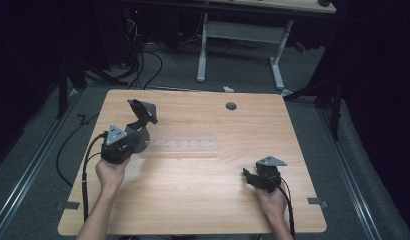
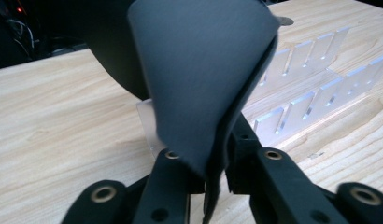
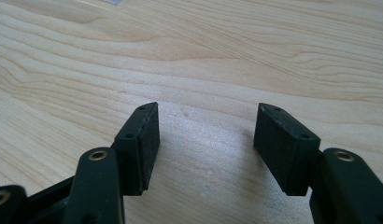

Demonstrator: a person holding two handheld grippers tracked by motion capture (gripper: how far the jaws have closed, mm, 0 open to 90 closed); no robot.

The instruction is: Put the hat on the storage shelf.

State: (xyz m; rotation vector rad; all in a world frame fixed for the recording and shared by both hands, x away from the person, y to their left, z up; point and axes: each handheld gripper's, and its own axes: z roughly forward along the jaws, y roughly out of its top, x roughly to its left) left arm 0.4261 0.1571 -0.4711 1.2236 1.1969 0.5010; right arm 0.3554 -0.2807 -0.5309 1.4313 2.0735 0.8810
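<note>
High view: left gripper (image 1: 135, 134), left of centre, is clamped on a dark sheet (image 1: 142, 111) rising above it, beside the clear rack (image 1: 185, 145). Left gripper view: sheet (image 2: 203, 79) fills centre, pinched between the jaws. Right gripper view: right gripper (image 3: 206, 140) gapes wide over bare table (image 3: 227, 60).

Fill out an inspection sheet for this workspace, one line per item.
Surface: light wooden table, round grommet hole near the far edge.
Job's things: dark grey sheet, bent, clamped in the left gripper; clear slotted rack lying flat beside it.
Clutter: nothing seen.
Grippers: left shut on the sheet; right gripper open, fingers apart, nothing between them, low over bare wood.
Cables: black cable trails from the left gripper off the table edge.
Surroundings: dark room, white-legged desk beyond, cables on the floor.
</note>
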